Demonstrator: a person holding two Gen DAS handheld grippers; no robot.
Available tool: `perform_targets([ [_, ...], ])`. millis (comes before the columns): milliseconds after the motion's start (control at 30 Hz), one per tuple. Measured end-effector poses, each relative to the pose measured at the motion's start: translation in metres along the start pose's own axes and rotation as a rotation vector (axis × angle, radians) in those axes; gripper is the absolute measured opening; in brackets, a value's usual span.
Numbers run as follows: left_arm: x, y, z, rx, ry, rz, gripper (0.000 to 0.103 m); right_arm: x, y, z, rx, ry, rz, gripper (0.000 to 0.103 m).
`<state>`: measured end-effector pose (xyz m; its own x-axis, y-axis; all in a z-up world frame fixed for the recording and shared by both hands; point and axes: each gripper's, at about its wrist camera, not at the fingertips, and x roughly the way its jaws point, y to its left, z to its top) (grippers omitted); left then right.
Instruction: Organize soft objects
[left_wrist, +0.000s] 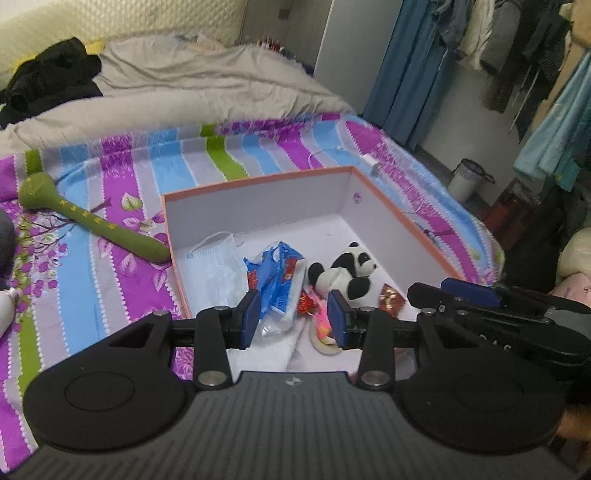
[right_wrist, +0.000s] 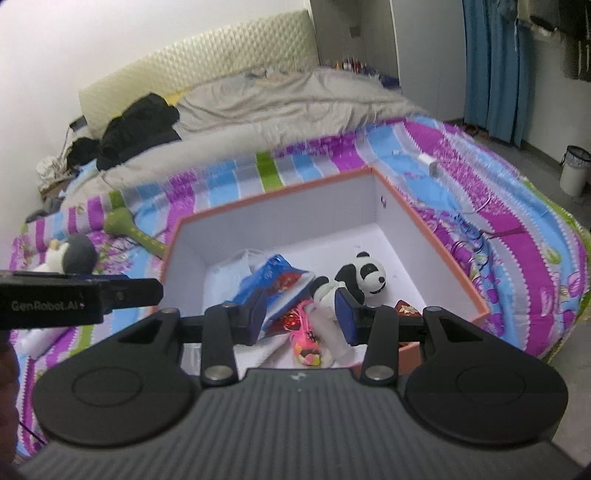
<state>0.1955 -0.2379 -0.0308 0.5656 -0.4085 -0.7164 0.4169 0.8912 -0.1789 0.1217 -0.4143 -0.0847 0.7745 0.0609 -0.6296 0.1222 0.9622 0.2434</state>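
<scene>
I have both sets of tongs hanging over the near end of the orange-rimmed box (left_wrist: 258, 179) on the bed, left tongs (left_wrist: 295, 317) and right tongs (right_wrist: 304, 317) each spread part way with nothing between the pads. The panda plush (right_wrist: 360, 282), the blue tissue pack (left_wrist: 282, 275), the face mask (left_wrist: 214, 266) and a pink trinket (right_wrist: 304, 338) lie inside the box. The green plush snake (left_wrist: 92, 221) lies on the striped sheet (left_wrist: 92, 295), its tail end against the box's left wall, and a grey-and-white plush (right_wrist: 68, 256) sits further left.

My worry is the reach for those two. The tongs sit close side by side, so swinging one left could knock the other. The snake is long and limp; pinched at one end, I judge it would dangle, drag on the rim and perhaps tip the light box or flop back out.
</scene>
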Motion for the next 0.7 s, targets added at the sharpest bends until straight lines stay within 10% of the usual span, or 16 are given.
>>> perform_targets([
  [700, -0.147, -0.018, -0.072, 0.015, -0.145, -0.026, 0.047, -0.127, 0.031, -0.043, 0.006, -0.136, 0.017, 0.044],
])
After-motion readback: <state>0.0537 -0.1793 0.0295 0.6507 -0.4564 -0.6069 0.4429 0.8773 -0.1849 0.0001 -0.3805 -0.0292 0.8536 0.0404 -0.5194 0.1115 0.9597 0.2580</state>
